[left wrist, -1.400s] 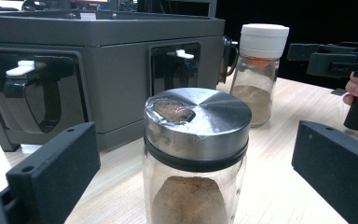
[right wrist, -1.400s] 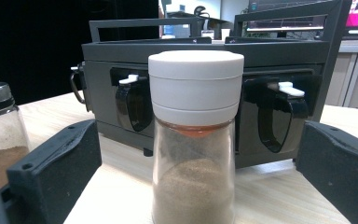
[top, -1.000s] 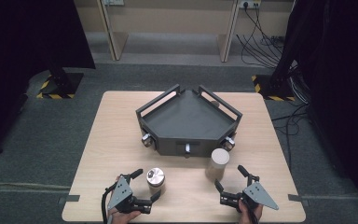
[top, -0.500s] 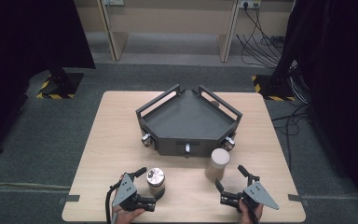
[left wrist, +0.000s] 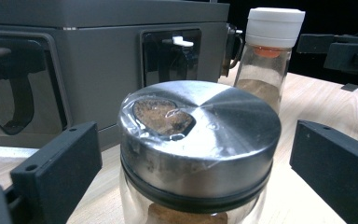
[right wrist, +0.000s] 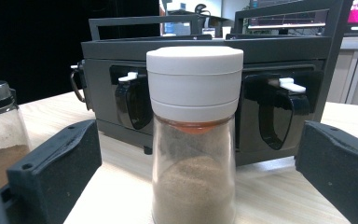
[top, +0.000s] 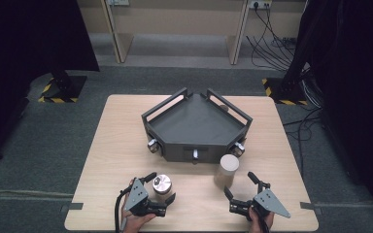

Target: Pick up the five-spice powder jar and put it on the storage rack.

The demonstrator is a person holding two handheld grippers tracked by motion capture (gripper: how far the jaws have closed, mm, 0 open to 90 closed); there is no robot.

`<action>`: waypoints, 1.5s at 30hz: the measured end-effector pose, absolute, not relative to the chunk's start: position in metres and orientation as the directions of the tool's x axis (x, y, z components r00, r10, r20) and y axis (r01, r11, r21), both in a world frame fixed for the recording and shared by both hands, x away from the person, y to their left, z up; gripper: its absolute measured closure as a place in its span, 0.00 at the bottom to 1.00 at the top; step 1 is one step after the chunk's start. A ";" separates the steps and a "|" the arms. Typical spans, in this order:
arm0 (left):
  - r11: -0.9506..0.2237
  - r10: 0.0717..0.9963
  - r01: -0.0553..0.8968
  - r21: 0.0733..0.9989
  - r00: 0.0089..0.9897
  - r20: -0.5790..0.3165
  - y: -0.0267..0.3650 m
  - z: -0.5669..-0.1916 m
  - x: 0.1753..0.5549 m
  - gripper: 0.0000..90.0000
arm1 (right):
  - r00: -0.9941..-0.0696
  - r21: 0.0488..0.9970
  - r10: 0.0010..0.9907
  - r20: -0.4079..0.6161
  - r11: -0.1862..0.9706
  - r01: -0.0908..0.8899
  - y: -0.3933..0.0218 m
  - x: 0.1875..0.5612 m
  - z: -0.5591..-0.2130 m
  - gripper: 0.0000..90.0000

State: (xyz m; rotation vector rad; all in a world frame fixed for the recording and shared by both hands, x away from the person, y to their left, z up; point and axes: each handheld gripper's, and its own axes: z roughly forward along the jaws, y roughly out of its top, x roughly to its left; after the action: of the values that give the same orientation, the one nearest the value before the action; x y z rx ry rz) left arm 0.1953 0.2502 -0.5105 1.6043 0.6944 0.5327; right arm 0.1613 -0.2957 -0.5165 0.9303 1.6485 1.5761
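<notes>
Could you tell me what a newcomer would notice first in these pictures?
Probably the dark grey angular tray with handles, standing mid-table. In front of it stand two spice jars: a metal-lidded jar between the open jaws of the left hand-held gripper, and a taller white-capped jar just beyond the open right hand-held gripper. Both hold brown powder, and neither is gripped yet.
</notes>
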 end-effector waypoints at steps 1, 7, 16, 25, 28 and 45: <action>-0.075 0.701 0.138 0.988 0.712 -0.046 0.250 -0.511 0.196 0.02 | -0.525 0.999 0.851 0.009 0.019 0.048 -0.296 0.161 -0.516 0.00; -0.094 0.702 0.149 0.984 0.711 -0.041 0.250 -0.511 0.198 0.11 | -0.525 0.999 0.851 0.009 0.019 0.048 -0.296 0.161 -0.516 0.00; -0.114 0.701 0.151 0.982 0.713 -0.028 0.249 -0.509 0.199 0.26 | -0.526 0.999 0.850 0.009 0.019 0.048 -0.295 0.161 -0.517 0.00; -0.140 0.707 0.154 0.978 0.707 -0.010 0.246 -0.506 0.198 0.34 | -0.528 0.999 0.849 0.007 0.020 0.046 -0.295 0.161 -0.517 0.00; -0.139 0.710 0.153 0.978 0.704 -0.010 0.246 -0.505 0.196 0.34 | -0.528 0.999 0.849 0.006 0.022 0.046 -0.295 0.161 -0.517 0.00; -0.099 0.707 0.163 0.982 0.706 -0.046 0.251 -0.486 0.196 0.34 | -0.527 0.999 0.850 0.012 0.015 0.048 -0.296 0.162 -0.517 0.01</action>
State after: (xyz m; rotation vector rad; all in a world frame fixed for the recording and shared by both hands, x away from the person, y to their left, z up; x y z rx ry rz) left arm 0.1964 0.2514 -0.4860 1.6376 0.7155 0.5296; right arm 0.1616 -0.2957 -0.5171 0.9302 1.6482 1.5802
